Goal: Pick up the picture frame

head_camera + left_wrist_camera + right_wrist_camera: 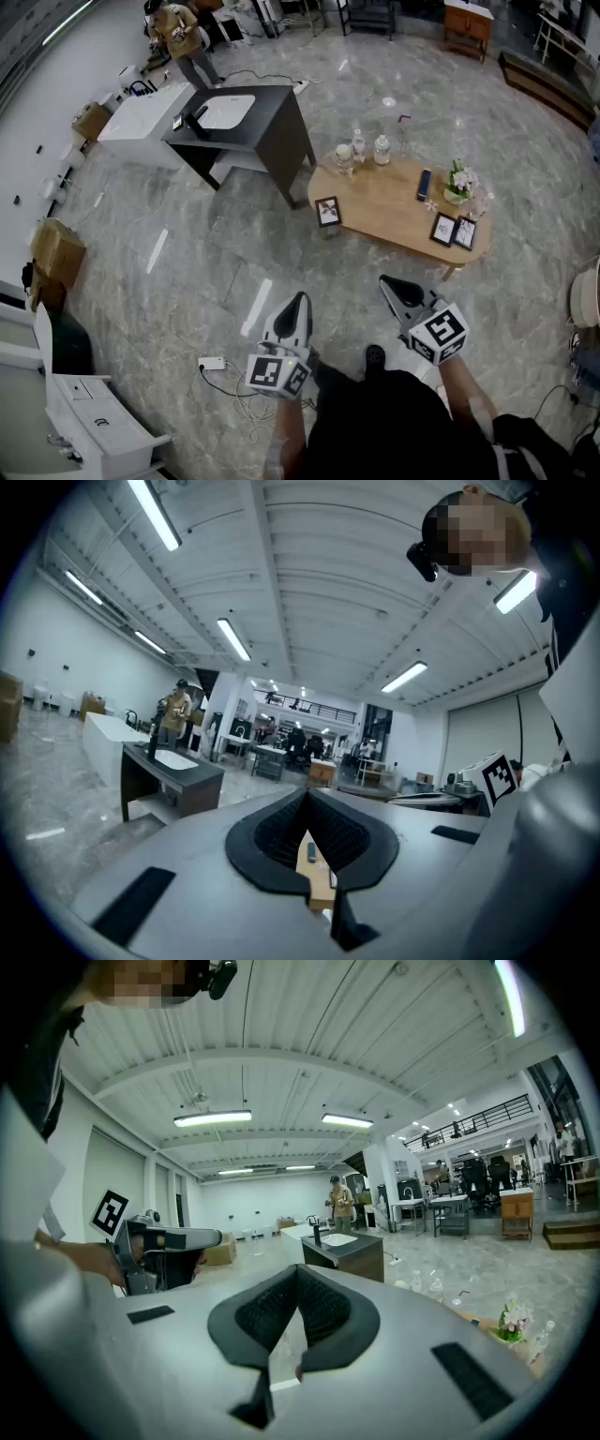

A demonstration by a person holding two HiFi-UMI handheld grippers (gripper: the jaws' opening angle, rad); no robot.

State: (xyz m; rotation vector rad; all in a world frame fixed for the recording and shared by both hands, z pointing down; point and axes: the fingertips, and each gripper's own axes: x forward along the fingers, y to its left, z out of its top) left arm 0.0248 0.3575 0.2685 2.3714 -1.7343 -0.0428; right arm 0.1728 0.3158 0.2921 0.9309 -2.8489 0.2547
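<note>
Left gripper (298, 302) fingers (274, 834) closed, empty, right gripper (386, 283) likewise closed, empty, both over floor (187, 262), well apart from counter (394, 202), frame (327, 211) upright at counter's left end, two more frames (443, 229) at right end

Open marble floor (187, 281) lay between the person and the oval wooden table (384, 202). The table's near edge was free to approach. One picture frame (328, 211) stood alone at its left end, with room around it. Two more frames (442, 229) stood side by side at the right end. Bottles (370, 147) lined the far edge; a remote (424, 184) and flowers (457, 183) sat far right. A dark sink cabinet (272, 131) stood close beside the table's left.
</note>
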